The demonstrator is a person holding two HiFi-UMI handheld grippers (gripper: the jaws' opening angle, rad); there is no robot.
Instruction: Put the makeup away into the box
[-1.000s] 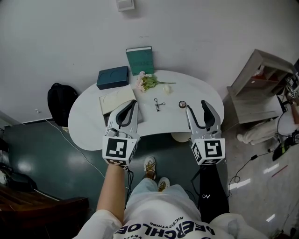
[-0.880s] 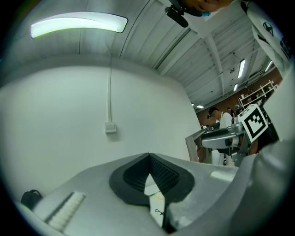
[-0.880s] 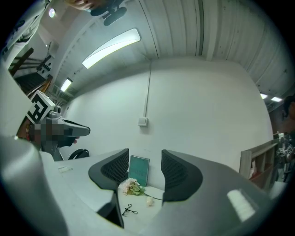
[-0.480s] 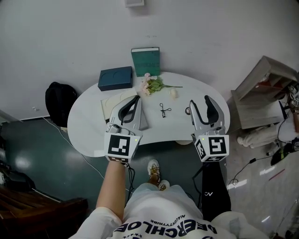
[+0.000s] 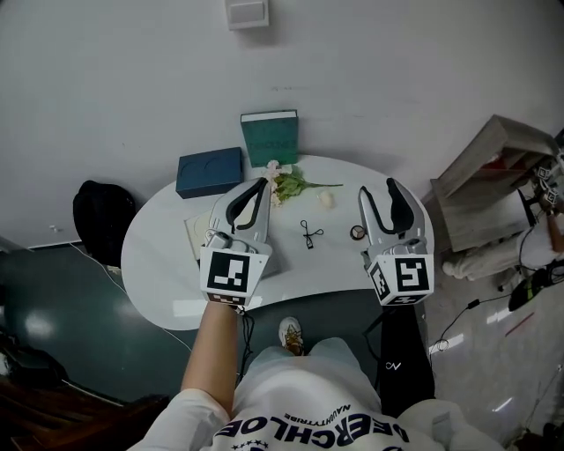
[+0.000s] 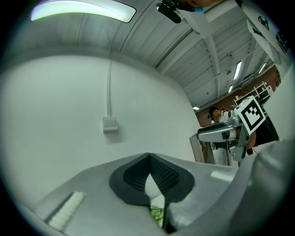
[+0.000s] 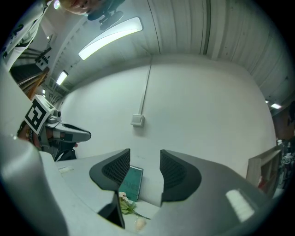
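Wall [image 5: 397, 70]: white, with a switch plate [image 5: 246, 12].
Floor [image 5: 53, 299]: dark green at left.
Table [image 5: 159, 264]: white, rounded.
Ceiling light [image 6: 83, 9]: long strip, on.

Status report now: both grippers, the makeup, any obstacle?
Left gripper shut, empty. Right gripper open, jaws just been closing, nothing between. Compact and scissor-handled tool lie on table. No obstacle seen.

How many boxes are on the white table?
3: green box upright at the wall; dark blue box left of it; cream box partly hidden behind left tongs.
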